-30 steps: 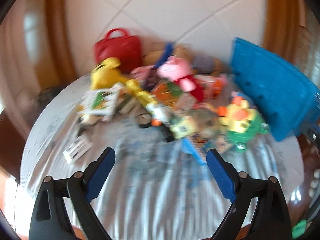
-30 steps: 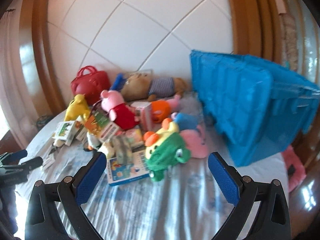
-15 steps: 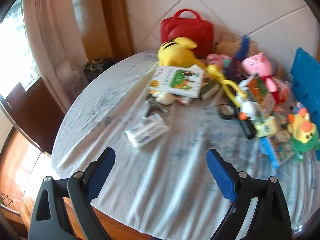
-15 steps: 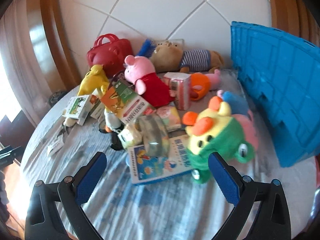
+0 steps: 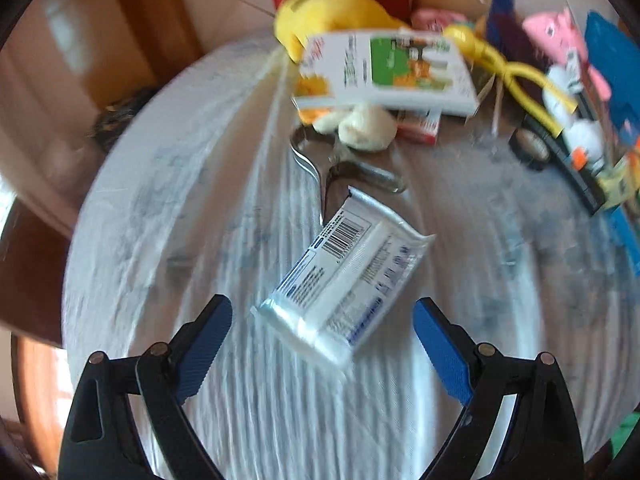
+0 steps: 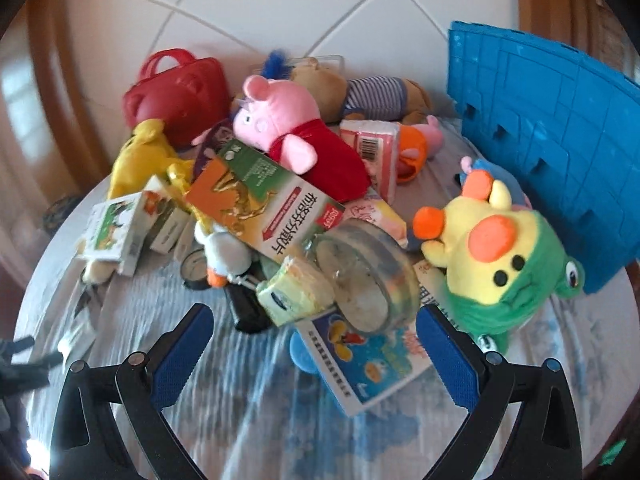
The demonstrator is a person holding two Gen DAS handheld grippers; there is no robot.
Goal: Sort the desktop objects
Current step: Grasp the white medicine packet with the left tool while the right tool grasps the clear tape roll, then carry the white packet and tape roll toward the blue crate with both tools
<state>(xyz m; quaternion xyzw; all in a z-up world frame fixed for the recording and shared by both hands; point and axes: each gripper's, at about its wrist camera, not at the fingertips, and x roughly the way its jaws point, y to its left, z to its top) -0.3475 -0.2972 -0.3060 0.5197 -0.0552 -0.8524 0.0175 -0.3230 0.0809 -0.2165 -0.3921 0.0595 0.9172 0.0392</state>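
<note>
A white and blue wipes packet (image 5: 344,276) lies on the striped tablecloth (image 5: 208,200) just ahead of my open, empty left gripper (image 5: 324,344), between its blue fingers. My right gripper (image 6: 312,344) is open and empty, close over a children's book (image 6: 372,356), a clear round jar (image 6: 368,276) and a pale green packet (image 6: 296,288). A yellow and green frog plush (image 6: 500,256) sits right of its right finger. Behind are a pink pig plush (image 6: 292,128) and an orange and green box (image 6: 268,204).
A blue crate (image 6: 552,136) stands at the right. A red bag (image 6: 176,96), a yellow plush (image 5: 336,8), a white box (image 5: 392,72) and metal tongs (image 5: 340,172) lie further back. The round table's edge (image 5: 80,240) drops off at the left.
My left gripper has swung left and moved down close to the wipes packet. My right gripper has moved forward and down toward the book and jar.
</note>
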